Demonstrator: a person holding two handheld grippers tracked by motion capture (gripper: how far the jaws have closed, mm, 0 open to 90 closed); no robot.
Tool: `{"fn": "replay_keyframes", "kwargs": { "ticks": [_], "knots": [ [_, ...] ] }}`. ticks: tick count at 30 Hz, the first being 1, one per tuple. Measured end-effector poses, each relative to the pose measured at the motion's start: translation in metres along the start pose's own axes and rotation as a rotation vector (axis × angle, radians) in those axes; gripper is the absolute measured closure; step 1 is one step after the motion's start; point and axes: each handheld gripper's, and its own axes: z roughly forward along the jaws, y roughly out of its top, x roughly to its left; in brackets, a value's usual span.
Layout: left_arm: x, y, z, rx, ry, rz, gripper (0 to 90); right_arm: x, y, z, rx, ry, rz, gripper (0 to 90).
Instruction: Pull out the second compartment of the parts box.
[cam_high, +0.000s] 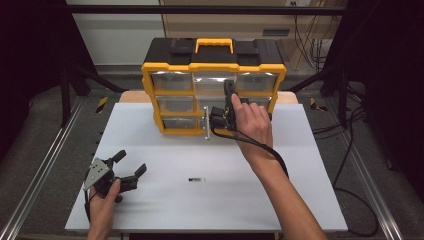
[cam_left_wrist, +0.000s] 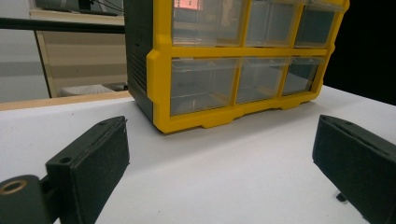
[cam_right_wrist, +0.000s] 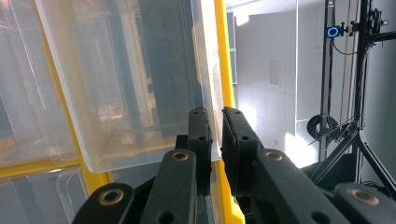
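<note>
right gripper (cam_right_wrist: 215, 128) jaws pinched tight on the clear drawer (cam_right_wrist: 140, 84) front, left gripper (cam_left_wrist: 219, 154) jaws wide apart, nothing between

A white tabletop (cam_high: 200, 210) sits on grey floor (cam_high: 45, 130), metal rails (cam_high: 40, 170) flanking both sides. Behind, a pale wall (cam_high: 115, 35) meets a wooden cabinet (cam_high: 220, 22); black cables (cam_high: 310, 45) dangle at right.

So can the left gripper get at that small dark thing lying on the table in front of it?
Probably yes. The left gripper is open and holds nothing, and bare table lies between it and the small dark thing. The right gripper is away at the drawer.
</note>
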Motion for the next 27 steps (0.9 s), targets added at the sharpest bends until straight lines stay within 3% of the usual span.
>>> {"fn": "replay_keyframes", "kwargs": {
  "ticks": [27],
  "knots": [
    [-0.001, 0.0, 0.0, 0.003, -0.001, 0.002, 3.7, -0.005, 0.001, -0.014, -0.001, 0.037, 0.0, 81.7]
  ]
}}
